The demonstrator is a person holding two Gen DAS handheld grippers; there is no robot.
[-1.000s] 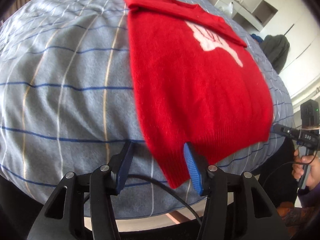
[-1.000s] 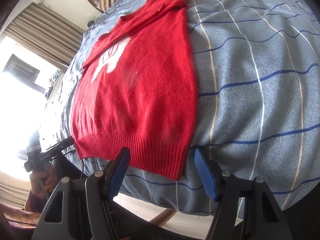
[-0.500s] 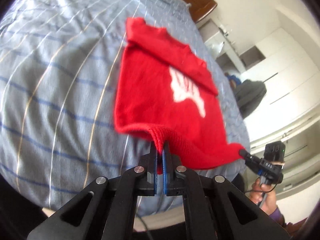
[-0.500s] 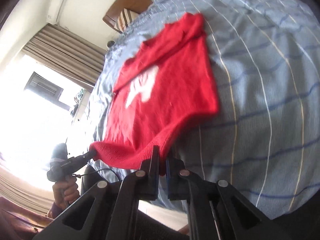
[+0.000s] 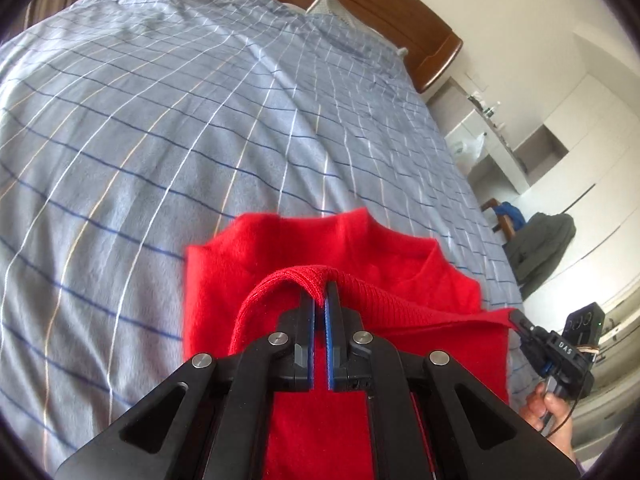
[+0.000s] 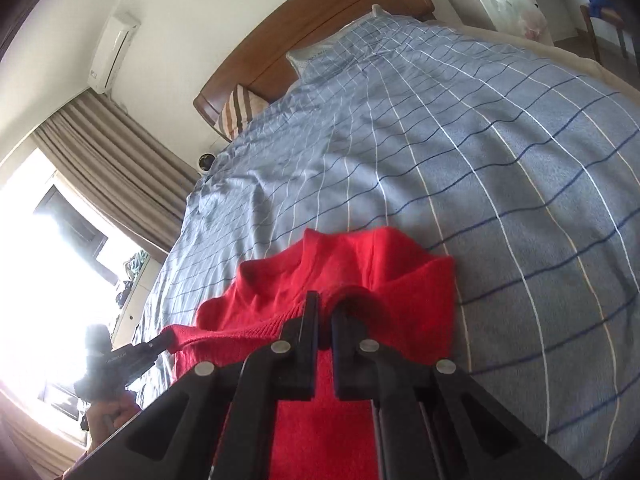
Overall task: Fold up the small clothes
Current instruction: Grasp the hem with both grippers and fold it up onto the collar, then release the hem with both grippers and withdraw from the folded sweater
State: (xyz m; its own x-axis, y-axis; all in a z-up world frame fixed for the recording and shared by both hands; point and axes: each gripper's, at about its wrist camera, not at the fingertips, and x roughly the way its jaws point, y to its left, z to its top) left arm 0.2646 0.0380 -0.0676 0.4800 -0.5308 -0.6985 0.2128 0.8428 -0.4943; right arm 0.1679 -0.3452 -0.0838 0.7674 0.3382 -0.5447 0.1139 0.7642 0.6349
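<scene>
Nearest in the left wrist view, the left gripper (image 5: 321, 294) has its blue-padded fingers pressed together on the ribbed hem (image 5: 360, 292) of the red sweater (image 5: 280, 252), pinching one corner of it. In the right wrist view, the right gripper (image 6: 325, 308) pinches the other corner of the same hem (image 6: 248, 330) between its black fingers, which are drawn nearly together with red knit bunched between them. The hem runs as a taut band from one gripper to the other, lifted above the rest of the sweater (image 6: 360, 256), which lies under it on the near part of the bed. Just beyond the hem, the sweater's far edge with its neck opening rests on the blue-grey checked bedspread (image 5: 200, 112). The bedspread stretches away to the far end, where a striped pillow (image 6: 236, 110) and a pale pillow (image 6: 316, 58) lean against the wooden headboard (image 6: 320, 16). Far left in the right wrist view, brown curtains (image 6: 112, 152) hang beside a bright window.
</scene>
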